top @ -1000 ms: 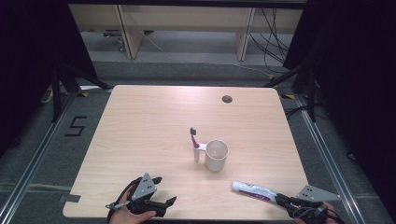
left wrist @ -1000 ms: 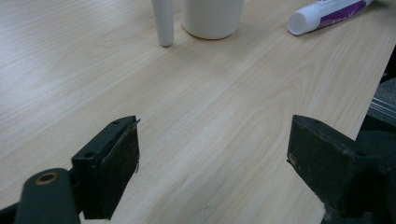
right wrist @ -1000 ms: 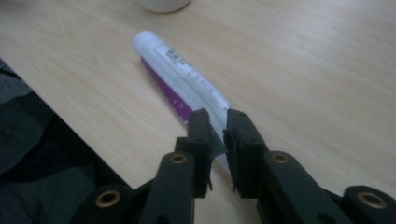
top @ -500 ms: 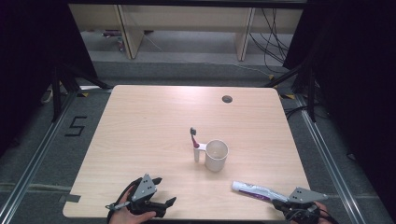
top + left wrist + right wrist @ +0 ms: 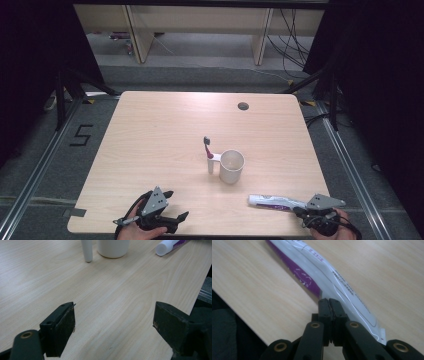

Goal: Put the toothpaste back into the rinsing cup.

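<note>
A white-and-purple toothpaste tube [image 5: 275, 201] [image 5: 324, 267] lies flat near the table's front right edge, its cap [image 5: 165, 246] pointing left. My right gripper [image 5: 300, 211] [image 5: 329, 301] is shut, pads pressed together with nothing seen between them, its tips at the near edge of the tube's tail end. A white cup [image 5: 231, 166] [image 5: 113, 247] stands mid-table. Beside it a toothbrush [image 5: 207, 147] stands upright in a small white holder [image 5: 211, 164] [image 5: 87, 250]. My left gripper [image 5: 176, 205] [image 5: 113, 315] rests open at the front left, jaws wide over bare wood.
The wooden table [image 5: 165, 130] has a dark cable hole [image 5: 243, 106] at its back right. Its front edge runs just below both hands, and its right edge is near the tube. Grey floor with metal rails surrounds it.
My right gripper has shifted slightly left, toward the tube's tail. The left gripper, cup and toothbrush have stayed put.
</note>
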`<state>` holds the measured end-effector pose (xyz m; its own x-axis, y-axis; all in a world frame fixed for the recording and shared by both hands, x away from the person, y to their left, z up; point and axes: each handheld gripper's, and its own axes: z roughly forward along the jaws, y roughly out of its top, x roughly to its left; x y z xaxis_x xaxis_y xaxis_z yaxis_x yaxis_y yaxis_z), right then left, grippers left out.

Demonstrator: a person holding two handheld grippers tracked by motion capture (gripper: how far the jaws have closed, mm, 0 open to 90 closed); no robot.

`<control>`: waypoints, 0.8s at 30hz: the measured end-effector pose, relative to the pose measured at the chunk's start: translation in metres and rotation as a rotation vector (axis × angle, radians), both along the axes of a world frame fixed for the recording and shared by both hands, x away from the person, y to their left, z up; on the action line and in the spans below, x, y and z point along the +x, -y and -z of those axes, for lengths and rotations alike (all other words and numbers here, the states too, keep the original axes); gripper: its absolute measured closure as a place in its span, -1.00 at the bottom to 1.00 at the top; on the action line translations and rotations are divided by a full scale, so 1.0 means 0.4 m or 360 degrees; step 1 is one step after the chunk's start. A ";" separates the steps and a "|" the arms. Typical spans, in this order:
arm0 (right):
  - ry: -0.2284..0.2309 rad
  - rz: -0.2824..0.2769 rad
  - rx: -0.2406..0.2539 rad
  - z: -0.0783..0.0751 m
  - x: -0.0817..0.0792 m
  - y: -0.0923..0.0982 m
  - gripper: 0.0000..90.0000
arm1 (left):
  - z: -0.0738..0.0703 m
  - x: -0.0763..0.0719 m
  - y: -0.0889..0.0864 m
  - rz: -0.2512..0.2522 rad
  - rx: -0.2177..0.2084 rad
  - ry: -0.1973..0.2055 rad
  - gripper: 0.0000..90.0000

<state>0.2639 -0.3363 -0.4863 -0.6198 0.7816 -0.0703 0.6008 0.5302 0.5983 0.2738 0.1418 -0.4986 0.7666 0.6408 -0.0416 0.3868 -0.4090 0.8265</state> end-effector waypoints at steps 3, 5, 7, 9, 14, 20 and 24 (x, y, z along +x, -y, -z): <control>0.0021 0.0008 -0.0026 -0.001 0.025 0.002 0.97 | 0.000 -0.001 0.000 -0.0003 0.0001 0.0004 -0.61; 0.0021 0.0009 -0.0036 0.000 0.047 -0.002 0.97 | 0.000 -0.001 0.000 -0.0001 -0.0001 0.0004 -0.61; 0.0024 0.0007 -0.0048 0.001 0.069 -0.009 0.97 | -0.001 -0.001 -0.005 0.0012 0.0046 0.0010 -0.61; 0.0021 0.0001 -0.0068 0.003 0.106 -0.022 0.96 | -0.003 0.000 -0.005 0.0007 0.0048 0.0011 -0.61; 0.0031 -0.0004 -0.0093 0.002 0.155 -0.038 0.96 | 0.001 -0.004 0.002 -0.0005 -0.0023 0.0002 -0.61; 0.0033 0.0011 -0.0115 0.000 0.219 -0.063 0.95 | 0.001 -0.004 0.001 -0.0001 -0.0013 0.0005 -0.61; 0.0033 0.0009 -0.0125 -0.001 0.254 -0.083 0.93 | 0.000 -0.005 0.000 0.0009 0.0003 -0.0002 -0.61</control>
<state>0.3656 -0.3031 -0.4859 -0.6133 0.7765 -0.1446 0.5915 0.5729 0.5674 0.2718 0.1418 -0.4988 0.7702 0.6364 -0.0413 0.3855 -0.4129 0.8252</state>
